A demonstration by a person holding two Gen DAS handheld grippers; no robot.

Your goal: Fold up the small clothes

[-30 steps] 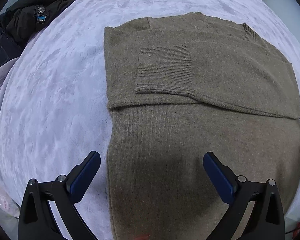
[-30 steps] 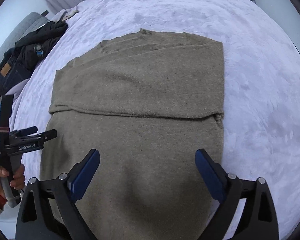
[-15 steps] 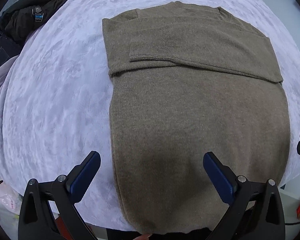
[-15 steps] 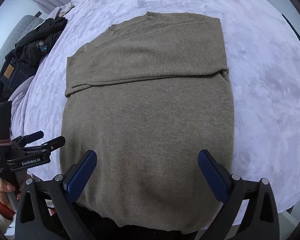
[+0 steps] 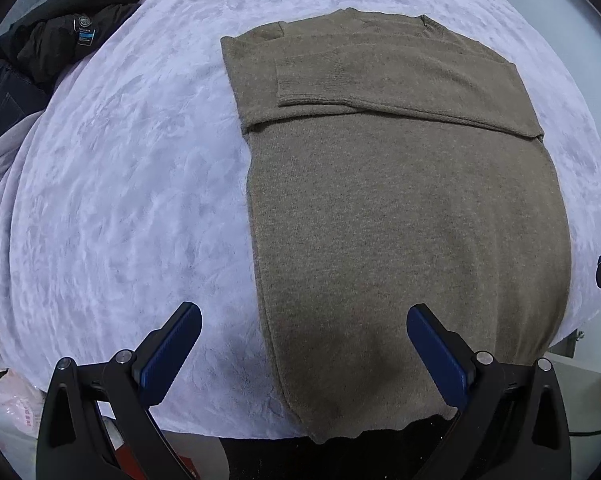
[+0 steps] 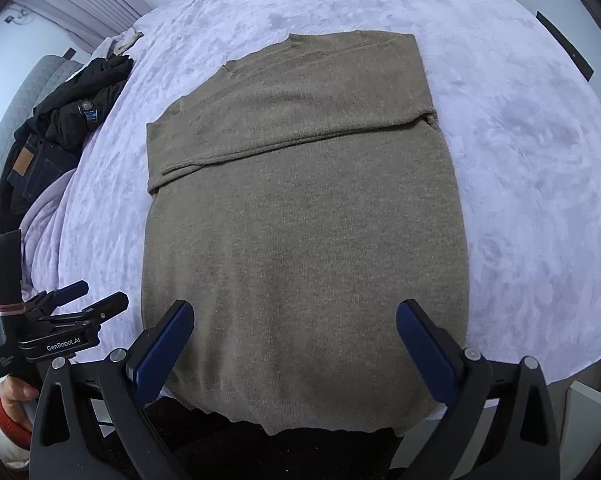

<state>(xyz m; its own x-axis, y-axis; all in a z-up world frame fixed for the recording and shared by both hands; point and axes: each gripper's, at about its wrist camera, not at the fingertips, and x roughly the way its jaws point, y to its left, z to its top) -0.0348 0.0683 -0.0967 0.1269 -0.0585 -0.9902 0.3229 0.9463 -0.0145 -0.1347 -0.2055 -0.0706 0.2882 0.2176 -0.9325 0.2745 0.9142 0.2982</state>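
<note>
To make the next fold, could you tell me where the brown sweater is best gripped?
Probably at its bottom hem, one corner per gripper, coming from the near edge of the bed. The brown sweater lies flat with sleeves folded across, and that hem overhangs the edge, so fingers can slide beneath it.

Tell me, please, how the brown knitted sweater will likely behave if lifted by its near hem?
The brown knitted sweater is probably floppy: it lies flat and its hem droops over the bed edge. The folded-in sleeve may slide loose when raised. The fuzzy lilac blanket likely grips it slightly.
</note>
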